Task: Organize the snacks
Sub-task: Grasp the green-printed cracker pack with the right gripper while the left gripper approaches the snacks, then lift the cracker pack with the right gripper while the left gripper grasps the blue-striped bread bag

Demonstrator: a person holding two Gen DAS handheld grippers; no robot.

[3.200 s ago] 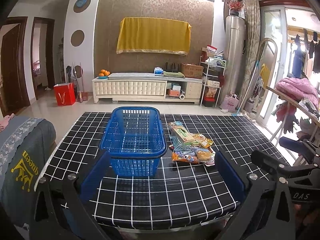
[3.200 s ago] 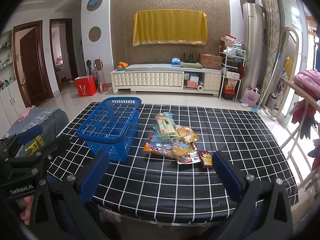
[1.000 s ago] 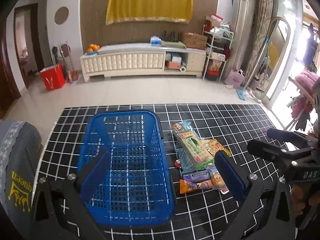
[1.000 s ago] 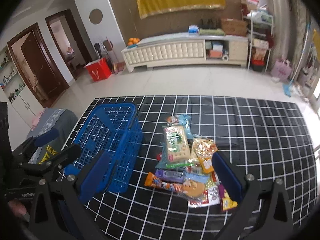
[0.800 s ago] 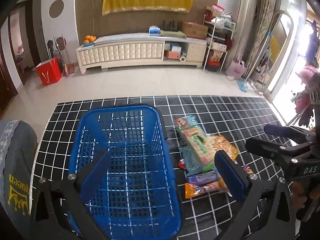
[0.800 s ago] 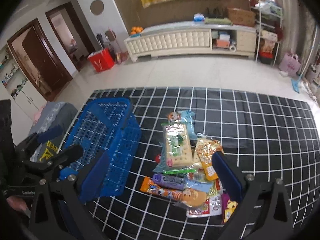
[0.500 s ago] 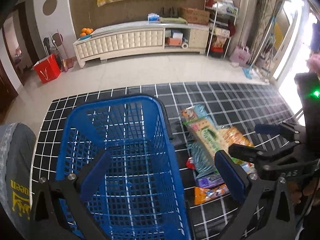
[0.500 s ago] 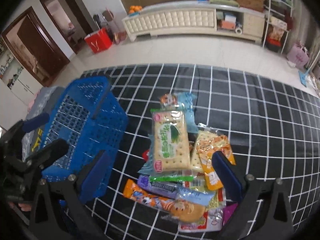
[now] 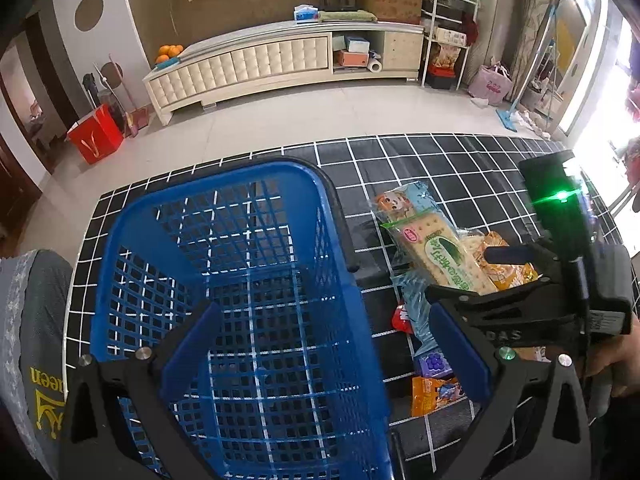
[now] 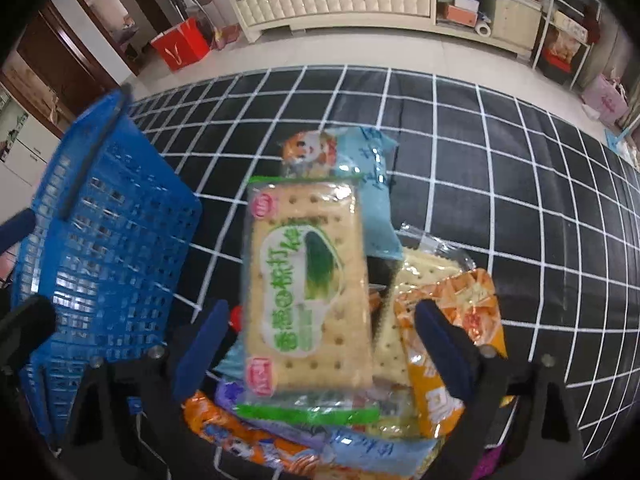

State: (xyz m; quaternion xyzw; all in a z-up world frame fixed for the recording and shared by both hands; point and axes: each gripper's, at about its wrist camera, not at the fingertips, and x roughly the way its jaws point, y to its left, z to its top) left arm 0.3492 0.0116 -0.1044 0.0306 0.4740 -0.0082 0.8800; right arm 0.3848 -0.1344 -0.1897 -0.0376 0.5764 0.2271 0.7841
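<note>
Right fingers [image 10: 204, 344], closing, now straddle the green cracker packet [image 10: 306, 280] atop the snack pile after my descent, not yet pinching; left gripper [image 9: 324, 344] spread over the empty blue basket [image 9: 240, 280] alongside.

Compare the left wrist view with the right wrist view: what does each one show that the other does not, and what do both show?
Only the left wrist view shows the inside of the blue basket, which holds no snacks, and the whole right gripper with its green light, over the snack pile.

Only the right wrist view shows the cracker packet close up, between the right gripper's closing jaws, pads not yet touching it.

Both show the basket, the snack pile with the orange packet, and the black checked tablecloth.
</note>
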